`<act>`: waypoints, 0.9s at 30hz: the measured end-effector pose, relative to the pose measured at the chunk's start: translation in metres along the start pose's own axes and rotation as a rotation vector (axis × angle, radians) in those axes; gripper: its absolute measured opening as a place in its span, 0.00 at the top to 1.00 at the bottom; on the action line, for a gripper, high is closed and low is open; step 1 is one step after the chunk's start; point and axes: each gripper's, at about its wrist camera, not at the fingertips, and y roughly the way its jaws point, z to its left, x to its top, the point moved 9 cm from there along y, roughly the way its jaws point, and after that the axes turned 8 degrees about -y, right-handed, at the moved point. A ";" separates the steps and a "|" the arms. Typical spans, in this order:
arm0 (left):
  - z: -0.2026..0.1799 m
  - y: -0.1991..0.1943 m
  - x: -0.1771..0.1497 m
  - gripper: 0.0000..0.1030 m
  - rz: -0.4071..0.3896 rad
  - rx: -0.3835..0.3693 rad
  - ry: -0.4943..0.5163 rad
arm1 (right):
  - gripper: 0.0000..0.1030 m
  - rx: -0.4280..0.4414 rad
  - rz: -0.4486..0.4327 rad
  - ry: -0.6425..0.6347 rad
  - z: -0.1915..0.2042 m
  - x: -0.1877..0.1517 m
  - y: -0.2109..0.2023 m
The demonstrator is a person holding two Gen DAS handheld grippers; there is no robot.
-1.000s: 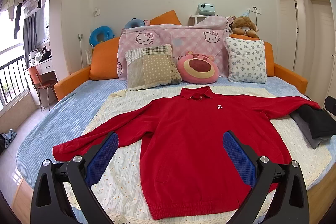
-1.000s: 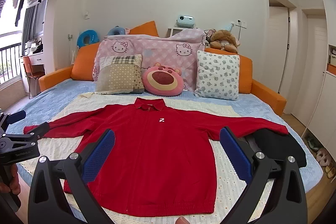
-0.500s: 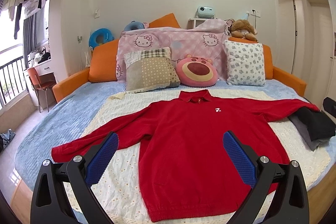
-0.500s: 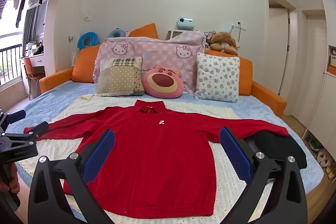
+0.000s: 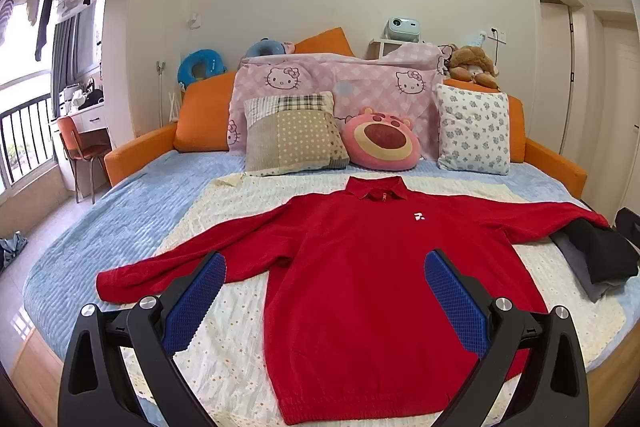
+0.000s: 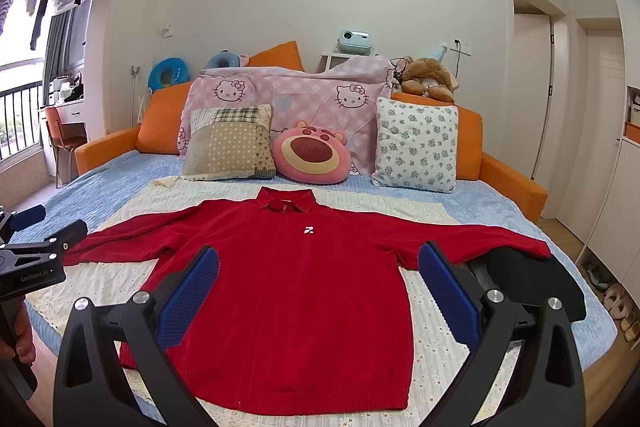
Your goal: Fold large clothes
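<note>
A large red zip jacket (image 5: 360, 275) lies flat, front up, on a cream dotted sheet (image 5: 228, 347) on the bed, sleeves spread to both sides; it also shows in the right wrist view (image 6: 296, 291). My left gripper (image 5: 324, 267) is open and empty, held above the jacket's lower half near the bed's front edge. My right gripper (image 6: 318, 263) is open and empty, also above the jacket. The left gripper (image 6: 44, 223) shows at the left edge of the right wrist view, open, near the left cuff.
A pile of dark folded clothes (image 5: 600, 259) lies at the jacket's right sleeve end, seen too in the right wrist view (image 6: 532, 283). Pillows (image 5: 292, 135) and a pink plush cushion (image 5: 380, 143) line the orange headboard. Slippers (image 6: 616, 303) sit on the floor right.
Both grippers have tilted slightly upward and drawn back a little, so the jacket sits lower in each view. The jacket has not moved. Both grippers stay open.
</note>
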 end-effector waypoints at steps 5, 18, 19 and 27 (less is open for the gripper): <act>0.006 0.001 0.000 0.02 0.004 0.014 -0.015 | 0.04 -0.005 -0.001 0.002 0.001 -0.002 0.001; 0.010 0.002 0.001 0.02 -0.003 -0.003 -0.038 | 0.04 -0.001 0.015 0.005 0.000 -0.007 0.005; 0.011 0.003 0.000 0.02 0.001 -0.004 -0.043 | 0.04 0.000 0.017 0.006 0.000 -0.007 0.005; 0.014 0.003 0.000 0.02 0.000 0.011 -0.038 | 0.04 -0.001 0.017 0.013 -0.001 -0.007 0.004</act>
